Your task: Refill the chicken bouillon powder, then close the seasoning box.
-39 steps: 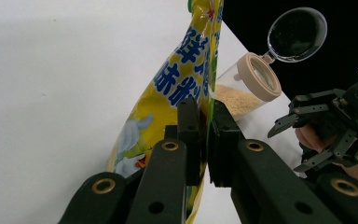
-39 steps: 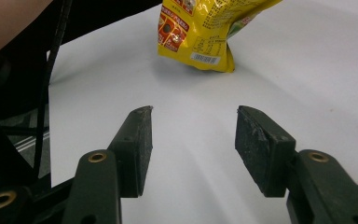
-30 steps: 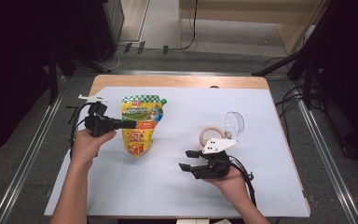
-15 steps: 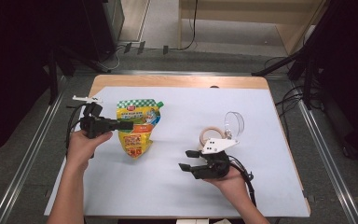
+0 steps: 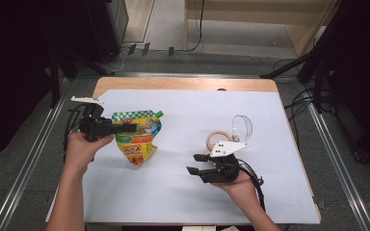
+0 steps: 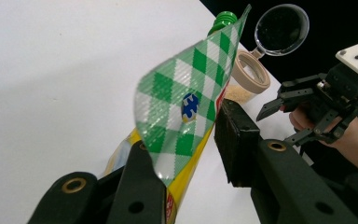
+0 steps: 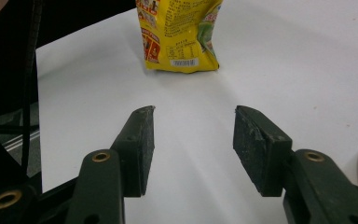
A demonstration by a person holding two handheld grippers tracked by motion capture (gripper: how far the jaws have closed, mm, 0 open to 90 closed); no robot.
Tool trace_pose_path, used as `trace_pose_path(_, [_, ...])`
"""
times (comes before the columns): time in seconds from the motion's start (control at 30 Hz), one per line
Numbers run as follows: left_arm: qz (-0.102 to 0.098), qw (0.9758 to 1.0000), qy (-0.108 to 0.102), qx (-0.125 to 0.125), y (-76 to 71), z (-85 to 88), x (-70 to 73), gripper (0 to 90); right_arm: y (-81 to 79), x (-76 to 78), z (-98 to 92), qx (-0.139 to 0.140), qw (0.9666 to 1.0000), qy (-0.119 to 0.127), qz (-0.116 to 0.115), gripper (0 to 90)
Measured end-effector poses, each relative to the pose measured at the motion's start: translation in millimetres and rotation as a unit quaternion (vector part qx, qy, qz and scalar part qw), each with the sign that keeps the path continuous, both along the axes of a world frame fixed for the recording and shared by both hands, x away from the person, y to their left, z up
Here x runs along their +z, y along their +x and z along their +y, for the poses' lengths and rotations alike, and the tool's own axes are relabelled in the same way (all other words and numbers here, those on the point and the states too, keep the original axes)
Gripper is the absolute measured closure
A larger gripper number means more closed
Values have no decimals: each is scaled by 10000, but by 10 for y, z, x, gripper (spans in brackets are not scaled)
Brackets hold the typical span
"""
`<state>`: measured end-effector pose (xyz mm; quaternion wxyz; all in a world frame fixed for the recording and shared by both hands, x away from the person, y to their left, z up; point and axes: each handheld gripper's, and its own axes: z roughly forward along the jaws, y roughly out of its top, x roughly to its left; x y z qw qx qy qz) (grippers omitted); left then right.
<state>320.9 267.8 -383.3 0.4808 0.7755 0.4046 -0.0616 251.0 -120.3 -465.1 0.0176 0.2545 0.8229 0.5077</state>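
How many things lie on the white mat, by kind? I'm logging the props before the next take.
Spouted pouch, yellow with green checks: 1
Tan container with clear hinged lid, open: 1
Total: 2

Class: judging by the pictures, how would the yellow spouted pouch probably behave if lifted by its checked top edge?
The pouch is probably floppy: its checked top curls between the left hand-held gripper jaws, which have just been opening. It likely sags, since its creased body looks part full. Its glossy film may slip.
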Motion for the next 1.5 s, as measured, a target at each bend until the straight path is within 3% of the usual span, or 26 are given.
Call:
trace_pose_path(0.1, [-65, 9999, -81, -61, -17, 0, 49, 682, 5, 10, -11, -7, 10000, 1, -16, 499])
trace_pose_path(0.33, [-71, 10000, -7, -1, -38, -6, 183, 627, 19, 24, -35, -52, 10000, -32, -38, 501])
trace_pose_path(0.7, [-269, 9988, 70, 412, -112, 81, 510, 571, 30, 68, -83, -118, 9999, -115, -43, 507])
trace_pose_path(0.83, [-411, 9968, 63, 690, -150, 167, 581, 535, 34, 91, -109, -158, 9998, -106, -27, 510])
trace_pose_path(0.93, [-419, 9954, 182, 841, -152, 245, 579, 528, 42, 100, -128, -169, 9998, -122, -24, 516])
trace_pose_path(1.17, [-315, 9915, 211, 1245, -129, 444, 488, 494, 56, 134, -169, -209, 9997, -132, 14, 526])
trace_pose_path(1.27, [-362, 9888, 340, 1407, -120, 489, 442, 480, 57, 155, -191, -237, 9996, -116, 25, 530])
trace_pose_path(1.5, [-316, 9883, 454, 1422, -73, 509, 316, 453, 57, 228, -254, -325, 9994, -92, 17, 534])
